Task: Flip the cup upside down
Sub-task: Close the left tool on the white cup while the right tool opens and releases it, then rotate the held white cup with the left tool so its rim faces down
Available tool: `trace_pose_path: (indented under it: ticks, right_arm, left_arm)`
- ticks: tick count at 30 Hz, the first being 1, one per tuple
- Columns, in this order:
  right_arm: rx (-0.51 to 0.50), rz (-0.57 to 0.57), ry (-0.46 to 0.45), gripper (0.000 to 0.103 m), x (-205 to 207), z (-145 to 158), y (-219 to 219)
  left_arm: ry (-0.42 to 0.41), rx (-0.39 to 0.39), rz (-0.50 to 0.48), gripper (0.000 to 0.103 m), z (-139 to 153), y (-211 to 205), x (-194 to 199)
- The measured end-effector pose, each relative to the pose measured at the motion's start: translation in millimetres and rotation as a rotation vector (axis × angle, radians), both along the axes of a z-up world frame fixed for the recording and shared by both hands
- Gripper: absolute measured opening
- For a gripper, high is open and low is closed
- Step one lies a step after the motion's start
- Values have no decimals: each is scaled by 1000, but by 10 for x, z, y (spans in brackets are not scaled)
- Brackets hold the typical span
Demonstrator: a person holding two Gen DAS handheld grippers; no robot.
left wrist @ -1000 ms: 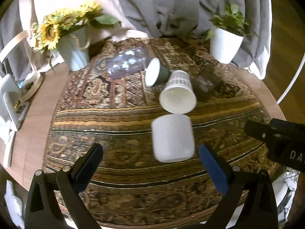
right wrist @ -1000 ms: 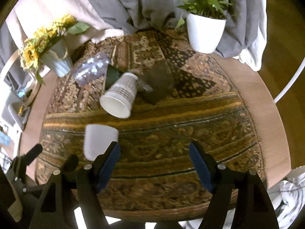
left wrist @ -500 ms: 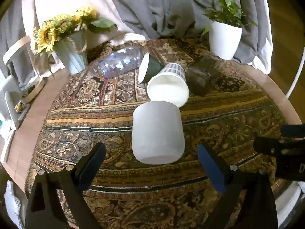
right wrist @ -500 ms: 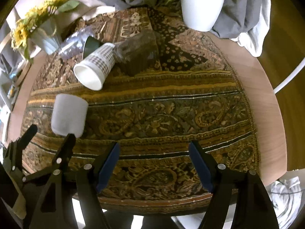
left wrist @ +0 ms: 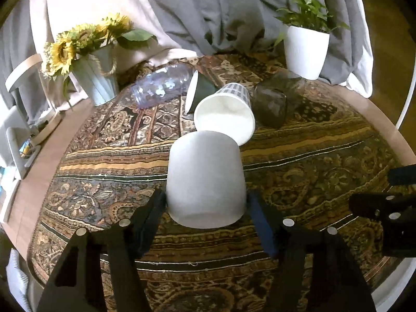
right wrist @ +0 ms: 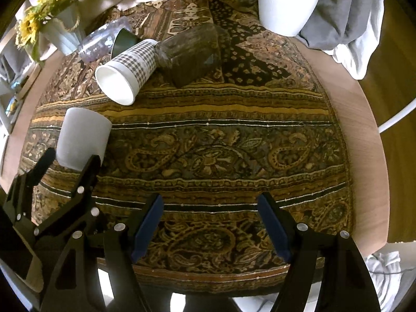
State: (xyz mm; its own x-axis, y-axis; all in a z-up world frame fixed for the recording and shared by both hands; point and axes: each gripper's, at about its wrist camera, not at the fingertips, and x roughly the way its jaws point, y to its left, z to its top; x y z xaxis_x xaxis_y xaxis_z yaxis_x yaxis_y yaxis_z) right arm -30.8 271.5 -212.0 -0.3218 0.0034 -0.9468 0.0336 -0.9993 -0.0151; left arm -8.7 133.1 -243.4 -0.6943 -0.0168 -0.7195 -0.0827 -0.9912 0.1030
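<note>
A plain white cup [left wrist: 205,179] lies on its side on the patterned cloth, its base toward the camera. My left gripper [left wrist: 206,208] is open with a finger on either side of the cup's base end; whether the pads touch it I cannot tell. The cup also shows in the right wrist view [right wrist: 82,139], with the left gripper [right wrist: 70,160] around it. My right gripper [right wrist: 210,223] is open and empty above the cloth near the table's front edge.
Behind the white cup lie a checked paper cup [left wrist: 226,115], a dark green cup [left wrist: 199,93], a clear plastic bottle [left wrist: 161,88] and a dark glass jar [left wrist: 273,104]. A sunflower vase [left wrist: 96,75] stands back left, a white plant pot [left wrist: 305,52] back right. The round table edge [right wrist: 364,135] curves at right.
My left gripper has moved forward and down so its fingers now flank the white cup, and the jaws have narrowed. My right gripper has drawn back and tilted downward, staying open.
</note>
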Motion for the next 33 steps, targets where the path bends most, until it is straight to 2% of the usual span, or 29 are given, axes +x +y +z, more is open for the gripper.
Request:
trace_pose_path:
  ticks: [10, 16, 22, 26, 33]
  right_arm:
    - [-20, 8, 15, 75, -61, 37, -13]
    - [-88, -23, 21, 75, -126, 94, 26]
    - [-120, -33, 59, 75, -228, 186, 17]
    - [-130, -36, 76, 75, -309, 223, 12]
    - [-135, -37, 94, 75, -385, 263, -13]
  left_arm:
    - [-24, 6, -12, 64, 151, -2, -55]
    - [-68, 52, 7, 63, 305, -96, -210]
    - [-89, 74, 29, 63, 320, -172, -411]
    - [-134, 107, 41, 62, 263, -225, -528]
    - [-138, 127, 42, 62, 269, -261, -571]
